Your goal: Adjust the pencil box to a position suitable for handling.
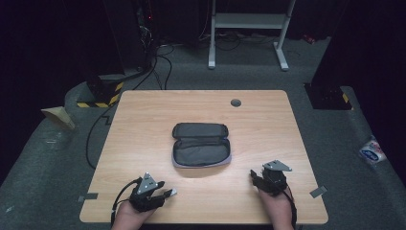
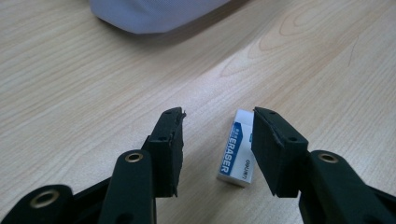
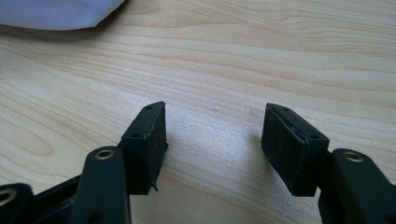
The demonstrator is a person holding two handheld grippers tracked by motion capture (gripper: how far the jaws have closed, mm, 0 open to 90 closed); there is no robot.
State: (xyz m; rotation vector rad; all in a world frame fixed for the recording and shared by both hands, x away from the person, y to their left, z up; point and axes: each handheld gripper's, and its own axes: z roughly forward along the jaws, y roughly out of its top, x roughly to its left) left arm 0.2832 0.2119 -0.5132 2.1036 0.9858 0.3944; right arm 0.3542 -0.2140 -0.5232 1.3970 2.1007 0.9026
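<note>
Left gripper (image 2: 217, 140) stands released around the eraser (image 2: 236, 151) (touching one jaw); right gripper (image 3: 215, 140) released, empty

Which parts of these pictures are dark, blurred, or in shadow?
High view: the floor behind the table is almost black. Left gripper view: the eraser is sharp, the pencil case blurred. Right gripper view: soft shadows lie beside the jaws of the right gripper.

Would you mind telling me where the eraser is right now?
The eraser lies on the table between the open left gripper jaws, beside the right-hand one in the left gripper view, near the table's front-left, short of the pencil case.
</note>
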